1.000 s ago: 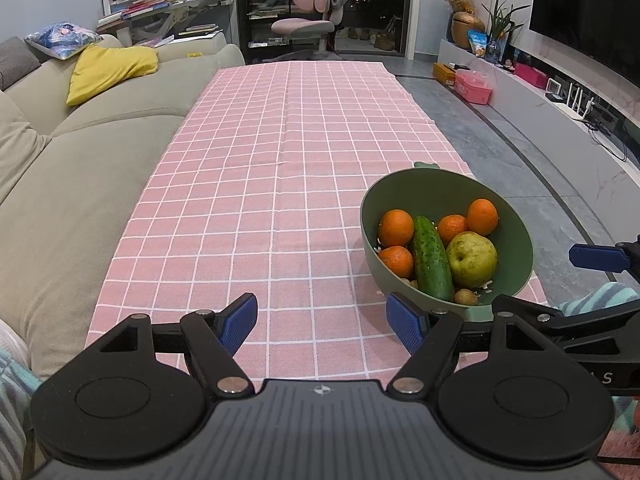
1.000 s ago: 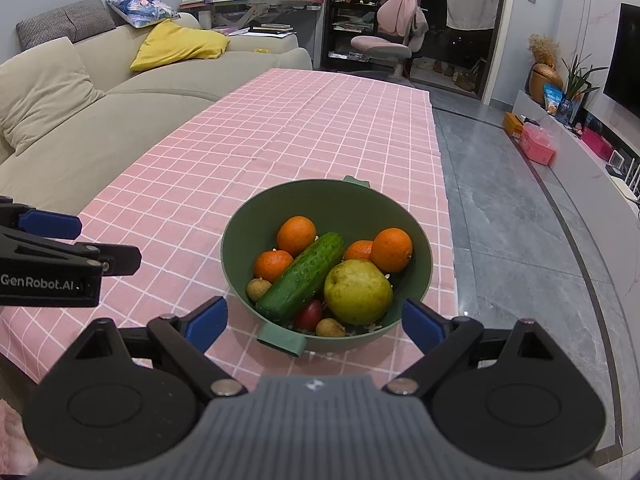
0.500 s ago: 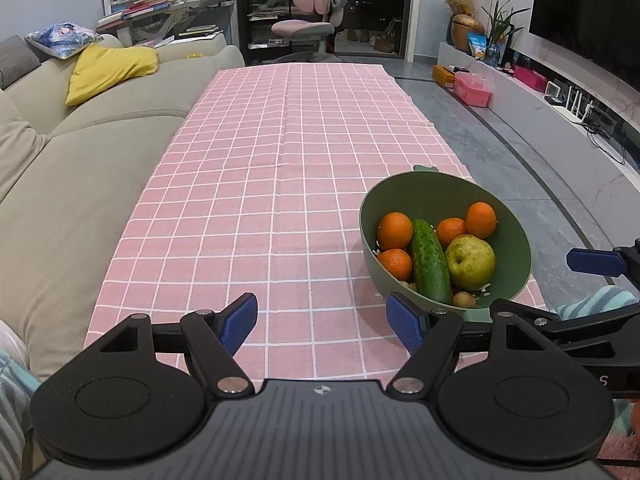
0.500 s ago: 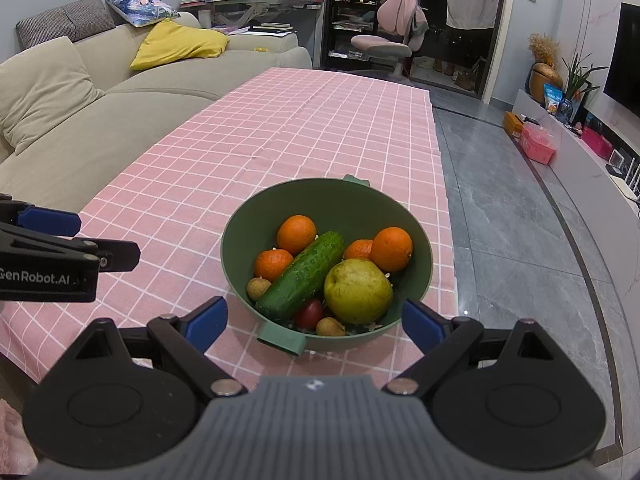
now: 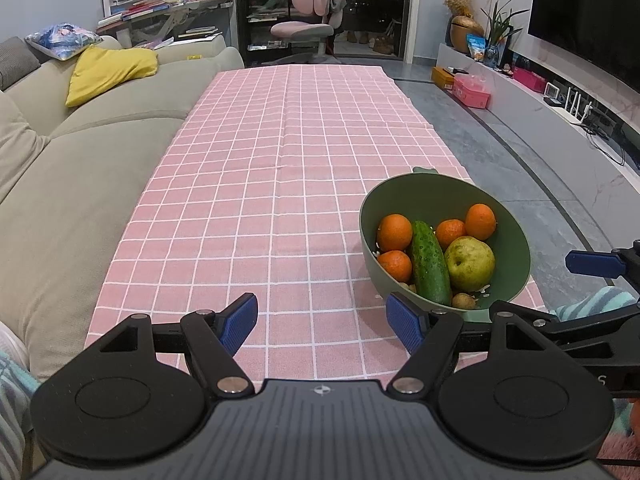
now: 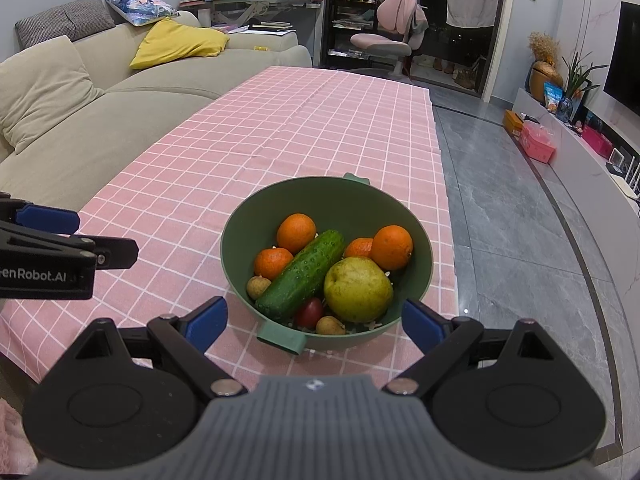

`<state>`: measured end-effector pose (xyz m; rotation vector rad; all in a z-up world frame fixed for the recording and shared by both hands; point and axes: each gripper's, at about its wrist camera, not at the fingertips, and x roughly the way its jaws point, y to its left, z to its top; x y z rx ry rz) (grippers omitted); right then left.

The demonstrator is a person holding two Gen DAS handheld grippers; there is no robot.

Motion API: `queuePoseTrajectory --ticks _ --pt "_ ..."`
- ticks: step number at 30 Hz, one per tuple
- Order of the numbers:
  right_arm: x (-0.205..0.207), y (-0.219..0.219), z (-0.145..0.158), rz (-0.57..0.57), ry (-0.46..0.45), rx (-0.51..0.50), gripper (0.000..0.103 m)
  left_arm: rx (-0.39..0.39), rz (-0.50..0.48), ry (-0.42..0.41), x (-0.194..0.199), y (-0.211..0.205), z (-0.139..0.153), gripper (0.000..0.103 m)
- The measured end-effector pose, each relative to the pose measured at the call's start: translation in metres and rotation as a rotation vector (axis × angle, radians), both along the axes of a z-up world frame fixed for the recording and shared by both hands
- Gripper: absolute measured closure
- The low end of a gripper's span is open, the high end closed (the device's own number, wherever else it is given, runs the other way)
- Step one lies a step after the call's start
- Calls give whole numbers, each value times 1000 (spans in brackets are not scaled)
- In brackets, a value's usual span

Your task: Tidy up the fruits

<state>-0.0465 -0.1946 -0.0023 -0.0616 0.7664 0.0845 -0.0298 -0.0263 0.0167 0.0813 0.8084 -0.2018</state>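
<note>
The green bowl [image 6: 240, 264] stands near the front right corner of the table [image 6: 280, 152], which is covered by a pink checked cloth. The bowl has a small tab handle at its near rim and another at its far rim.

Contents of the bowl:
- One cucumber [image 6: 301, 276] lies diagonally across the middle, touching the fruit on both sides.
- One yellow-green pear [image 6: 357, 289] rests to the right of the cucumber, touching it.
- Four oranges: one [image 6: 296, 233] at the back left, one [image 6: 273, 263] in front of it, one [image 6: 392, 247] at the back right, and one [image 6: 359, 247] partly hidden between the cucumber and the pear.
- One small red fruit [image 6: 309, 312] and two small tan fruits [image 6: 258, 287] sit low at the near side.

The right gripper [image 6: 316, 320] is held in front of the bowl, its jaws released and spread wide, with the near rim of the bowl between them; they touch nothing.

The left gripper [image 5: 322, 320] is held over the bare cloth to the left of the bowl [image 5: 516, 240]. Its jaws are also released and grasp nothing. Its right fingertip [image 5: 404, 320] appears just beside the bowl's near left wall.

A beige sofa [image 5: 60, 184] runs along the left side of the table.
</note>
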Motion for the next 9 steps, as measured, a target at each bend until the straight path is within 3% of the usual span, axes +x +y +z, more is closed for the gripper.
queuePoseTrajectory --ticks 9 --pt "0 0 0 0 0 0 12 0 1 -13 -1 0 1 17"
